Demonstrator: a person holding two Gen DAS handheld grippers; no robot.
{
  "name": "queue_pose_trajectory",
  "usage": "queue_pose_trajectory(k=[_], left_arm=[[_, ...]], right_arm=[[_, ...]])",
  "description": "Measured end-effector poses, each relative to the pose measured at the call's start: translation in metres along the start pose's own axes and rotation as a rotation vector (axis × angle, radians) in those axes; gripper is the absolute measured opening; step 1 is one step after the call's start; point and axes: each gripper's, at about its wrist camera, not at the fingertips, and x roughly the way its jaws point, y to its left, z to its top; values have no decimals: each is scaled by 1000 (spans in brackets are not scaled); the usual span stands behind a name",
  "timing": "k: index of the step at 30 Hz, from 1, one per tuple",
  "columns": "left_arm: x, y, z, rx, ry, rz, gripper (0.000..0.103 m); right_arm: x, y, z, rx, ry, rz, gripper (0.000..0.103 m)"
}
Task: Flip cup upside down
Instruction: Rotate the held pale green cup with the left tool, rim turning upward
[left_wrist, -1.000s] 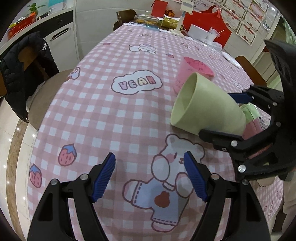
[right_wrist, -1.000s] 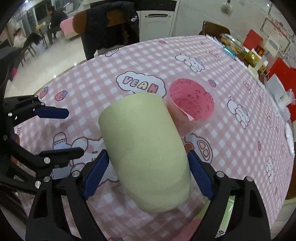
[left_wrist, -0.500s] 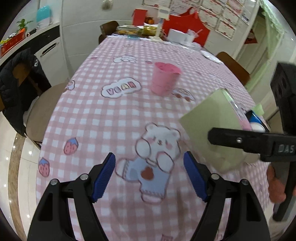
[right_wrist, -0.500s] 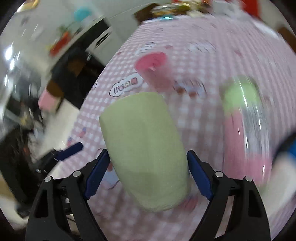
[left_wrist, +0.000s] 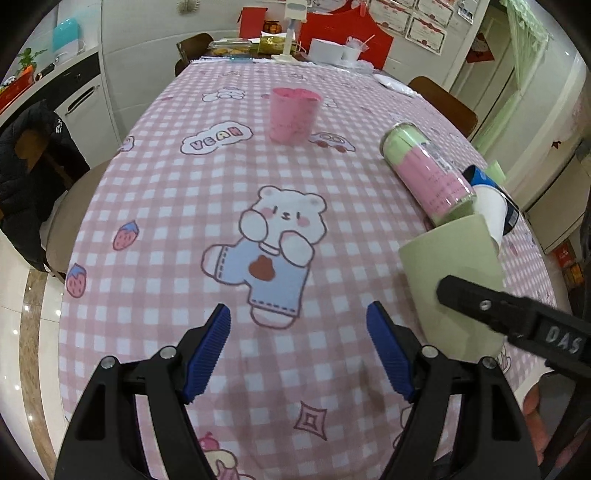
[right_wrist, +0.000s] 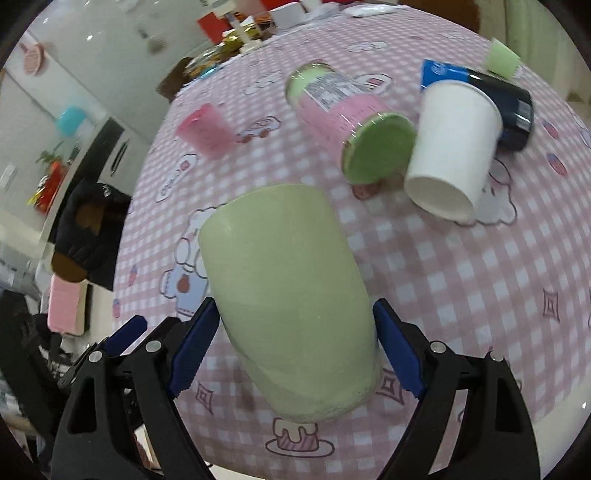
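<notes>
A pale green cup (right_wrist: 291, 295) is held in my right gripper (right_wrist: 295, 350), whose blue pads press its two sides. It is tilted above the pink checked tablecloth (right_wrist: 461, 280); I cannot tell which end faces down. It also shows in the left wrist view (left_wrist: 454, 280) at the right, crossed by the right gripper's black arm. My left gripper (left_wrist: 299, 350) is open and empty, low over the cloth near the bear print (left_wrist: 277, 243).
A pink cup (left_wrist: 293, 114) stands farther back. A pink and green can (right_wrist: 347, 122), a white paper cup (right_wrist: 450, 147) and a dark blue can (right_wrist: 506, 107) lie on their sides at the right. A chair with a black jacket (left_wrist: 29, 177) stands left of the table.
My right gripper has swung the green cup from lying sideways with its mouth to the left to a steeper tilt, and moved it nearer the table's front edge. The left gripper stayed open.
</notes>
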Motion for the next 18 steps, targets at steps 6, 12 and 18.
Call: queue_pose_trajectory(k=[6, 12, 18], left_arm=[[5, -1, -3, -3, 7, -4, 75], [4, 2, -2, -39, 1, -12, 75], [-13, -7, -2, -64, -27, -45, 75]], right_arm=[[-5, 2, -6, -24, -40, -7, 83], [-23, 3, -4, -83, -98, -9, 88], [-54, -10, -1, -121, -180, 8, 90]])
